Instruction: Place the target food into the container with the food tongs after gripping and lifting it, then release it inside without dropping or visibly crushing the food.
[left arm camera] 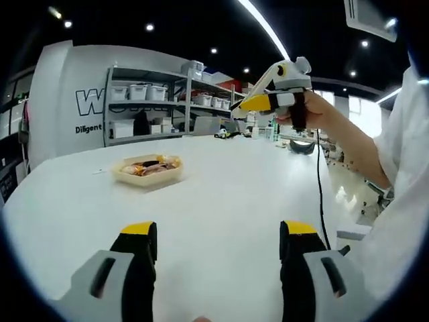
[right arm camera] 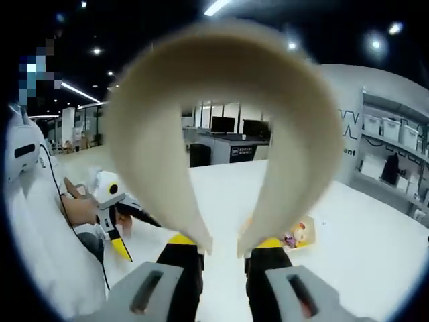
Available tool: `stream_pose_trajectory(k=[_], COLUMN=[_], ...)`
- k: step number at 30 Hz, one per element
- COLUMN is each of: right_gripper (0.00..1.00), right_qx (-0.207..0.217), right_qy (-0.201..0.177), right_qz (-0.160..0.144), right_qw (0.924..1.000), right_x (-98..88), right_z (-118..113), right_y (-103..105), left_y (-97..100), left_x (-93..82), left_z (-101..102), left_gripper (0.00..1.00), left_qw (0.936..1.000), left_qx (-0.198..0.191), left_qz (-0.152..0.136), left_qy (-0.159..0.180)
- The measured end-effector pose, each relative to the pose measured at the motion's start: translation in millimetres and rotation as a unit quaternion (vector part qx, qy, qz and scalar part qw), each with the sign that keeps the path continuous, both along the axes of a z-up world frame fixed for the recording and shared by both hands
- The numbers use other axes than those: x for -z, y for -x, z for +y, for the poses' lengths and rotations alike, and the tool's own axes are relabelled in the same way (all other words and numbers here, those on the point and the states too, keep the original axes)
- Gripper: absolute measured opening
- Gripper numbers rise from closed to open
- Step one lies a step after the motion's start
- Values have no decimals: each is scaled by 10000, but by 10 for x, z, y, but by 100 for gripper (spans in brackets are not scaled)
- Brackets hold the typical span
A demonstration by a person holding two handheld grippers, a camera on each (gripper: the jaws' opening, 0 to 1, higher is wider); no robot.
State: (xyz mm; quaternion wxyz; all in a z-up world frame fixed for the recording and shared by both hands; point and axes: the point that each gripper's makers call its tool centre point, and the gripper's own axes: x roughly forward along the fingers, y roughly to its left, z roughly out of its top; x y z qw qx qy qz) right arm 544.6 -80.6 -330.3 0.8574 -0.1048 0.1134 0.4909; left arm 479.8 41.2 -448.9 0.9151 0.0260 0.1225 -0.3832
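Left gripper (left arm camera: 218, 245) jaws wide apart, empty, right gripper (right arm camera: 222, 249) jaws clamping beige food tongs (right arm camera: 221, 100), food tray (left arm camera: 147, 169) on white table (left arm camera: 221, 194)

Your left tool (left arm camera: 218, 245) rises from the bottom of the left gripper view as two black jaws capped with yellow tips, each seated in a light grey housing with a dark oblong slot. Your right tool (right arm camera: 221, 251) at the bottom of the right gripper view has the same build: black jaws, yellow tips, grey slotted housings. At upper right of the left gripper view that tool shows from outside, white bodied with a yellow and black nose, a black handle and a thin black cable hanging down. You wear a white long-sleeved garment (left arm camera: 405, 174).
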Motion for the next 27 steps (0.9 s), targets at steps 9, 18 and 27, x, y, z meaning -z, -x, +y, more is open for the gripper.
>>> stream_pose_trajectory(k=[9,18,27], right_gripper=[17,17,18], right_qx=[117,-6,-455], right_qy=[-59,-228,-376], right_qz=[-26,5,313], right_qw=[9999,9997,9978], right_x=[-18,119,452], right_z=[-87,-16,283], right_y=[329,444,422], left_y=[88,105,42], left_x=[-26,-15,10], left_z=[-20,22,162], left_gripper=[74,74,72], left_qw=[10000,10000,9999], left_qx=[67,54,-85], left_qz=[-69,-55,-16], left_qy=[-25,-61,-130])
